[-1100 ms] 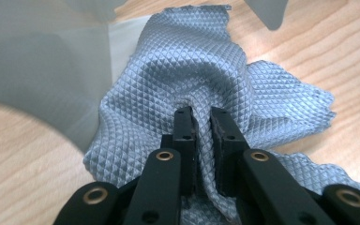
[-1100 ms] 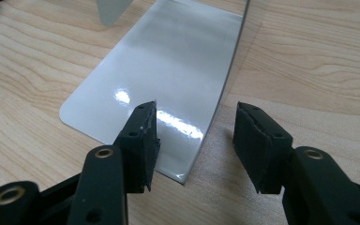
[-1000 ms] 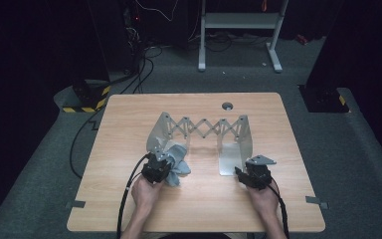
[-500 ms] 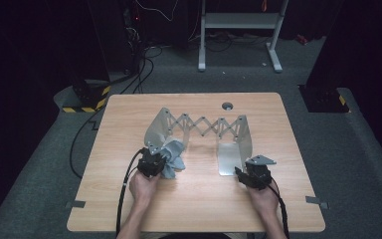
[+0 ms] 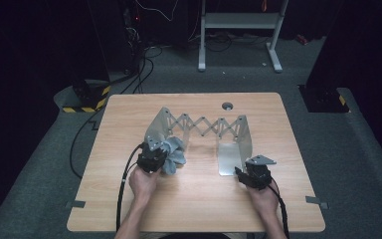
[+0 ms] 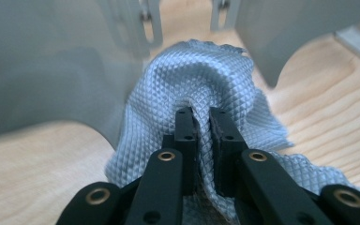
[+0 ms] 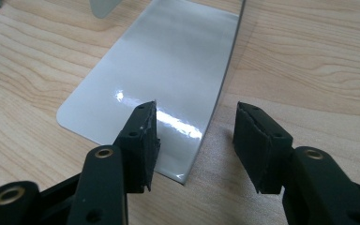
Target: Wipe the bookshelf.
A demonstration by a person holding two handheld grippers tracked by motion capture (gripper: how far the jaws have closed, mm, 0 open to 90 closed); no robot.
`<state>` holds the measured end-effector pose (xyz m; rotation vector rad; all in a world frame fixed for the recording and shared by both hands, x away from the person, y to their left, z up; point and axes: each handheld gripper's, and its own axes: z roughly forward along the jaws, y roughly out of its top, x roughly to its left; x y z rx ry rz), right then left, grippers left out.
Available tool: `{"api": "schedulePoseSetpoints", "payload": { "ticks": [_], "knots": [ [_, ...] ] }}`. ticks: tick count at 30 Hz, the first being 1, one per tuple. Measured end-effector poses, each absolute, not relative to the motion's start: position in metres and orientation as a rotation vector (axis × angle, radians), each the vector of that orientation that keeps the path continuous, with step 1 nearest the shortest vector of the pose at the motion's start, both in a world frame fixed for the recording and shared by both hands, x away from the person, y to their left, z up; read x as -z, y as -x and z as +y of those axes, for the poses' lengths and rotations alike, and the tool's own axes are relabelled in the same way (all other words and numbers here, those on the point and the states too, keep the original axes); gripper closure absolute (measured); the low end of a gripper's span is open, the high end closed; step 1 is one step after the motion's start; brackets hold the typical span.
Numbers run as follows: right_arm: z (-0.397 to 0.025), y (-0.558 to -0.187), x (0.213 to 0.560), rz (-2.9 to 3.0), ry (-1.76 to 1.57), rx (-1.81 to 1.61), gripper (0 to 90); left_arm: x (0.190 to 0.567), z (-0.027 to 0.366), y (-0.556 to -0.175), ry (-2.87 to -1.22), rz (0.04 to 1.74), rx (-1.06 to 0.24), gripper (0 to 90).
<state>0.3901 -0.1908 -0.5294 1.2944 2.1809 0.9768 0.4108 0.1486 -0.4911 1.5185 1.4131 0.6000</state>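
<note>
Left gripper (image 6: pixel 201 117) clamped on fold of grey-blue cloth (image 6: pixel 206 79) beside metal rack (image 5: pixel 199 127); right gripper (image 7: pixel 194 140) spread wide, straddling rack's plate edge

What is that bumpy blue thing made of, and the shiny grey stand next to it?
The blue cloth looks like woven fabric: soft folds, a waffle pattern and frayed edges. The grey rack seems to be smooth sheet metal, since its thin flat plate reflects light; painted plastic is possible.
</note>
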Motion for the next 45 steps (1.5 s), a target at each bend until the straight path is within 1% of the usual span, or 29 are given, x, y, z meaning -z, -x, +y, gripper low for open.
{"api": "schedulePoseSetpoints", "payload": {
  "ticks": [13, 20, 24, 37, 45],
  "knots": [
    [-0.191, -0.390, 0.529, 2.181, -1.295, -0.977, 50.4, 0.438, 0.165, -0.398, -1.435, 1.338, -0.669, 83.0],
    [-0.191, -0.390, 0.529, 2.181, -1.295, -0.977, 50.4, 0.426, 0.173, -0.397, -1.402, 1.329, -0.666, 82.9],
    [-0.191, -0.390, 0.529, 2.181, -1.294, -0.977, 50.4, 0.433, 0.175, -0.398, -1.401, 1.346, -0.637, 82.9],
    [-0.191, -0.390, 0.529, 2.181, -1.295, -0.976, 50.4, 0.477, 0.176, -0.404, -1.405, 1.431, -0.583, 82.8],
    [-0.191, -0.390, 0.529, 2.181, -1.294, -0.976, 50.4, 0.505, 0.170, -0.411, -1.469, 1.476, -0.581, 82.8]
  ]
}}
